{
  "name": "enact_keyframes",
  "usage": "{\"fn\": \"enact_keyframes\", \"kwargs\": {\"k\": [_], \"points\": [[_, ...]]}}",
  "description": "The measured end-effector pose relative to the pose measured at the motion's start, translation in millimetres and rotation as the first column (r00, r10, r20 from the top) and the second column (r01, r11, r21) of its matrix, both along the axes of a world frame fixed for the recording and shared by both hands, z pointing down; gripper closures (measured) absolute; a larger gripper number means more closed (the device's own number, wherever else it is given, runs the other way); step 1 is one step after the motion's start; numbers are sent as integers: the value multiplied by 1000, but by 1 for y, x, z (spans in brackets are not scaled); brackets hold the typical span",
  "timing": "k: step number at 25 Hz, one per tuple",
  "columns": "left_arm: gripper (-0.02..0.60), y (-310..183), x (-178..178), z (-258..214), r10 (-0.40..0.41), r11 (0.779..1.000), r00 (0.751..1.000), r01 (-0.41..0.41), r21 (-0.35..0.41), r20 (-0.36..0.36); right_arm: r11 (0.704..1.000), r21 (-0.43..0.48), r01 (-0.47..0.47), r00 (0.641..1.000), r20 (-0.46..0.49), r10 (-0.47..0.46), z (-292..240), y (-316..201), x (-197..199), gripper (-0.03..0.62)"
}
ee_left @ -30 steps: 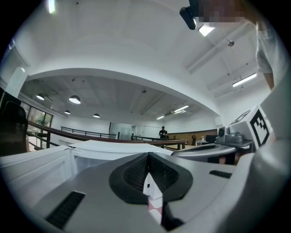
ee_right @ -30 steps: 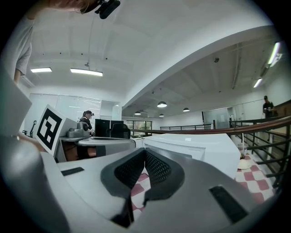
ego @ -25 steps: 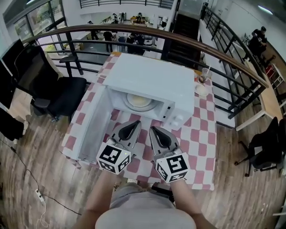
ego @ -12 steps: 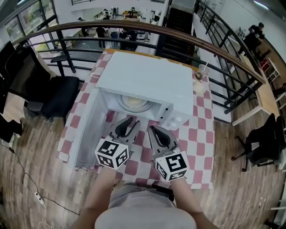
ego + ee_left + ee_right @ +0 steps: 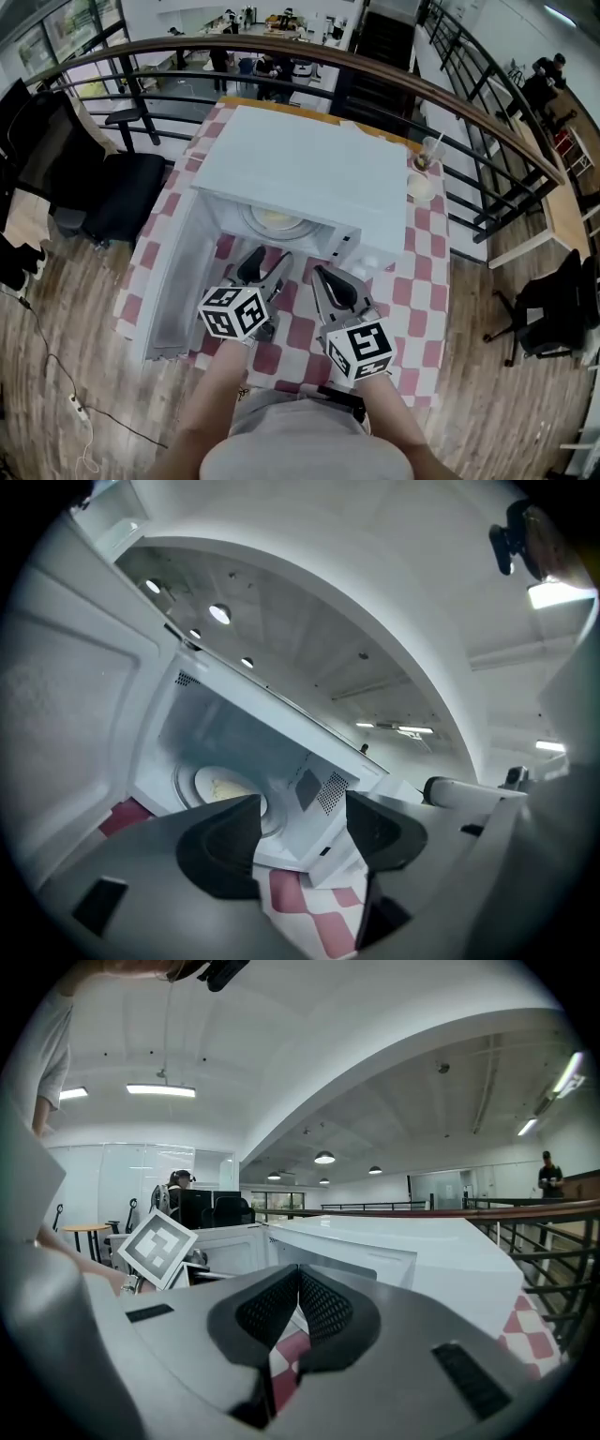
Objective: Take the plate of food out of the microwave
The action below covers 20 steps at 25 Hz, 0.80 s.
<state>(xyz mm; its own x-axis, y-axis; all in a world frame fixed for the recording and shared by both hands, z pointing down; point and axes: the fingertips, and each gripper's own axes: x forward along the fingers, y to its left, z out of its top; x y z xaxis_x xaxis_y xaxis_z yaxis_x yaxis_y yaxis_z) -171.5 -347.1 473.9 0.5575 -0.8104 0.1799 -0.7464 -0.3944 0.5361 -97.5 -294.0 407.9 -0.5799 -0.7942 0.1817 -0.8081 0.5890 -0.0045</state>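
The white microwave (image 5: 309, 173) stands on the checkered table (image 5: 417, 281) with its door (image 5: 173, 281) swung open to the left. Inside, on the turntable, sits the plate of food (image 5: 277, 220), pale and round; it also shows in the left gripper view as the plate (image 5: 220, 787). My left gripper (image 5: 265, 266) hovers just before the opening, its jaws opening with nothing between them (image 5: 302, 806). My right gripper (image 5: 328, 278) is beside it, below the control panel, shut and empty (image 5: 299, 1277).
A cup with a straw (image 5: 429, 153) and a small white bowl (image 5: 421, 187) stand at the table's far right corner. A dark railing (image 5: 469, 103) runs behind the table. A black office chair (image 5: 127, 197) is on the left.
The left gripper's jaws have spread apart from shut. Both grippers stay in front of the microwave opening; the view has shifted slightly closer.
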Motion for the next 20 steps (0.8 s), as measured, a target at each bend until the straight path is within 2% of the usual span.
{"fn": "enact_keyframes", "kwargs": {"k": [4,6,8,11,16,20], "points": [[302,-11,0,20,-28,997,998,23,-80,-55,1000,0,19,1000,-4,-19,3,-4,-5,568],[291,-18,-2,31,-71,990,991,57,-130,-111,1000,-4,29,1000,-5,-29,6,-4,-7,568],[274,-25,-6,42,-131,977,974,95,-193,-183,999,-14,38,999,-7,-38,10,-3,-9,568],[258,-35,-12,59,-226,944,937,143,-298,-268,998,-32,48,999,-9,-48,16,-2,-12,568],[249,-47,-17,87,-342,881,873,168,-442,-348,996,-59,60,998,-11,-60,27,-4,-15,568],[249,-60,-19,103,-422,833,792,147,-534,-441,995,-73,64,998,-13,-65,33,-10,-15,568]]}}
